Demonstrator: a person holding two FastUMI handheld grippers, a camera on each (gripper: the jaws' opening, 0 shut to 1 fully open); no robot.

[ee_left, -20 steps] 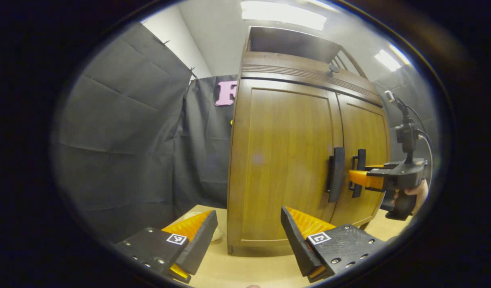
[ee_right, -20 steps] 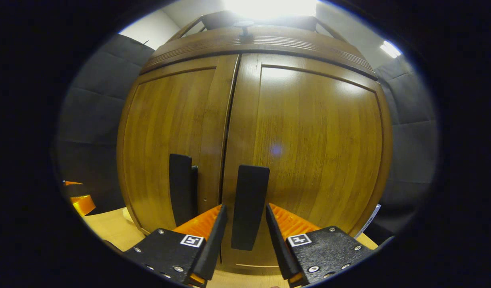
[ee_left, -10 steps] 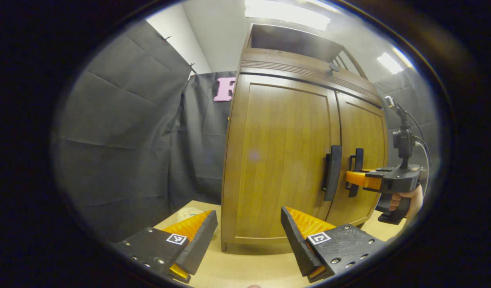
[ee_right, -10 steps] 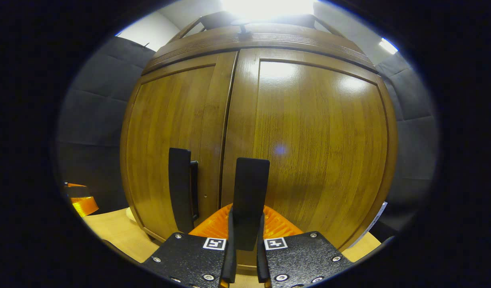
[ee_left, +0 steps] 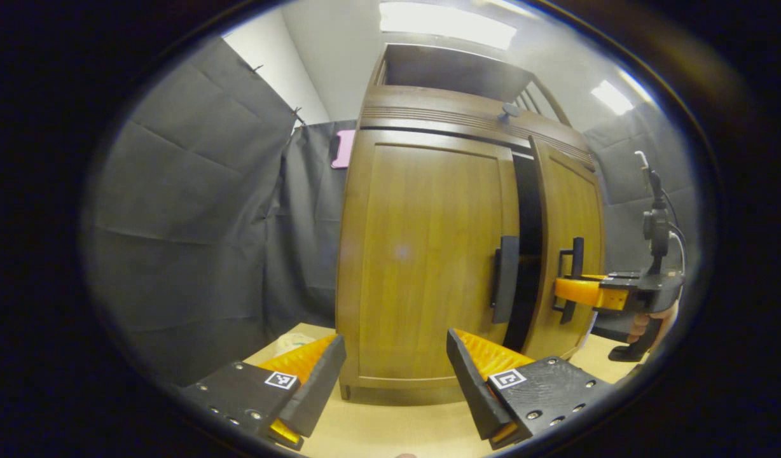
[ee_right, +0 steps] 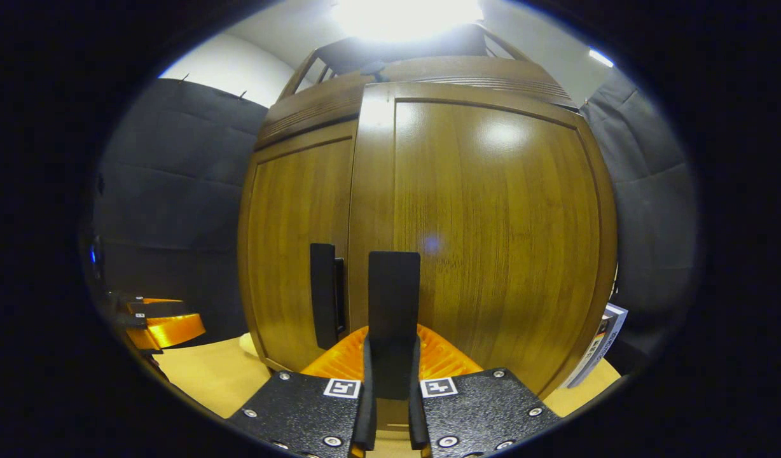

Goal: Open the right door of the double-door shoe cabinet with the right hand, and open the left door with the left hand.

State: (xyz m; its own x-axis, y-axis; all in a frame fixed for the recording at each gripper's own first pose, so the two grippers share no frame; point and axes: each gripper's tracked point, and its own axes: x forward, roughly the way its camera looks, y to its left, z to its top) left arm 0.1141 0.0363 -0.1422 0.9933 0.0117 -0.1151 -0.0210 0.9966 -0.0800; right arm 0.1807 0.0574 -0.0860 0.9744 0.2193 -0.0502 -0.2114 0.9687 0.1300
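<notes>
Wood-grain shoe cabinet (ee_left: 422, 254) stood on a light tabletop (ee_left: 390, 426), centre of frame in both views.

Right gripper view, near to far:
- Right gripper (ee_right: 388, 375) sat at bottom centre, clenched on the right door handle (ee_right: 393, 305). Both fingers pressed the flat black bar from either side.
- Right door (ee_right: 486, 242) filled centre and right of frame, swung out toward the camera; its inner edge stood proud of the left door (ee_right: 295, 248).
- Left door handle (ee_right: 324, 302) was just left of the gripped one, untouched.
- Left gripper (ee_right: 165, 324) showed at lower left edge, well apart from the cabinet front.
- A slim printed item (ee_right: 597, 346) leaned at lower right, beside the cabinet's side. Couldn't tell what it was.

Left gripper view, near to far:
- Left gripper (ee_left: 395, 375) sat at the bottom, released, fingers wide apart, nothing between them. It hung over the tabletop, short of the cabinet base.
- A pale crumpled object (ee_left: 292, 343) lay on the table at lower left, near the cabinet's left corner.
- Left door (ee_left: 428, 254) sat flush, handle (ee_left: 505, 286) at centre right.
- A dark vertical gap ran between the doors; right door (ee_left: 572, 248) was angled out at right of frame.
- Right gripper (ee_left: 575, 291) at the right edge was on the right door handle (ee_left: 572, 280), with a hand (ee_left: 645, 321) on its grip.
- Black cloth wall (ee_left: 193, 210) hung behind at left.
</notes>
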